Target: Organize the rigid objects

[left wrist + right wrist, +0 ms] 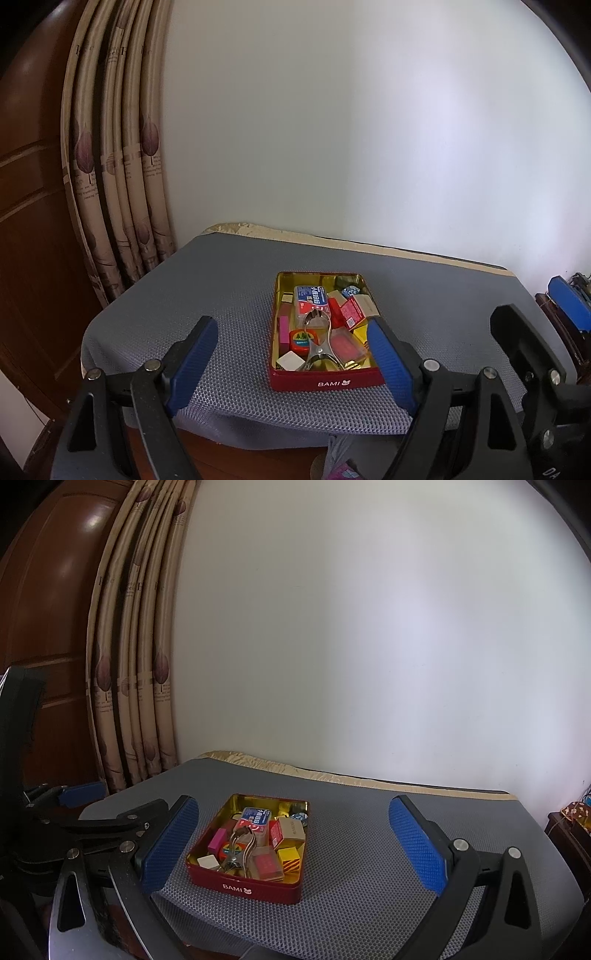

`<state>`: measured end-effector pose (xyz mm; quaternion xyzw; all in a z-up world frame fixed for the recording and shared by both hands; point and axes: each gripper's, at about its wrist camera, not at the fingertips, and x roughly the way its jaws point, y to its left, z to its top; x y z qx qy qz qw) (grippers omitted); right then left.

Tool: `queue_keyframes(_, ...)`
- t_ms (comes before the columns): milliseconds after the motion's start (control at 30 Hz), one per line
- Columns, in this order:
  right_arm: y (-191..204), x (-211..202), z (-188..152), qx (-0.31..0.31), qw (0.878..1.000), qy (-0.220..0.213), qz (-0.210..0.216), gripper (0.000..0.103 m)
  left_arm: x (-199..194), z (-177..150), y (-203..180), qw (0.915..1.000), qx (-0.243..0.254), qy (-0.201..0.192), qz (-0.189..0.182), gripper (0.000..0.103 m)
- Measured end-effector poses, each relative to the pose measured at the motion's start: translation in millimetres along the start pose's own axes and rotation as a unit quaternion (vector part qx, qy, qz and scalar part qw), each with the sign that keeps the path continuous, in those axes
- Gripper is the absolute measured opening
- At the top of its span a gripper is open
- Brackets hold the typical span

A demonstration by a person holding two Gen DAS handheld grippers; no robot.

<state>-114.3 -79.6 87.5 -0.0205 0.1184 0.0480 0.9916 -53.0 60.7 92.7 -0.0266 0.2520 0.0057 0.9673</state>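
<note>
On the grey mesh-covered worktop [369, 849], near its front edge, sits a red tin [325, 382] with a gold interior and "BAMI" printed in white on its near wall. It is open-topped and crowded with small rigid things. A metal clip tool [319, 341] lies across the middle of the heap, its handles toward 6 o'clock. Beneath its far end rests a blue-and-red labelled packet [312, 296]. At 9 o'clock within the tin stands a pink block [283, 328], with a white cube [290, 360] at 7 o'clock and a round red-and-green piece [300, 338] between them. A clear case with a red insert [345, 347] lies at 5 o'clock. In the right wrist view a yellow striped box [290, 857] shows at 4 o'clock and a tan carton [291, 829] at 2 o'clock.

The left gripper [295, 369] is spread wide, its blue pads either side of the tin's near end, pinching nothing. The right gripper [295, 849] is likewise spread wide and empty, the tin between its pads.

A patterned curtain [110, 166] hangs at 10 o'clock beside a plain wall.
</note>
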Motion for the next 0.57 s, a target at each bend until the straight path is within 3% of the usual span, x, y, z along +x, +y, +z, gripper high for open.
queue_keyframes(100, 1, 1, 0, -0.002, 1.000, 0.001, 0.000, 0.102, 2, -2, 1, 0.9999, -0.009, 0.006, 0.010, 0.085)
queue_keyframes(267, -1, 0, 1, -0.004, 1.000, -0.001, 0.002, 0.102, 6, -9, 0, 0.9980, -0.015, -0.012, 0.061, 0.086)
queue_keyframes(567, -3, -1, 1, -0.004, 1.000, 0.000, 0.004, 0.102, 11, -10, 2, 0.9988, -0.015, 0.005, 0.047, 0.086)
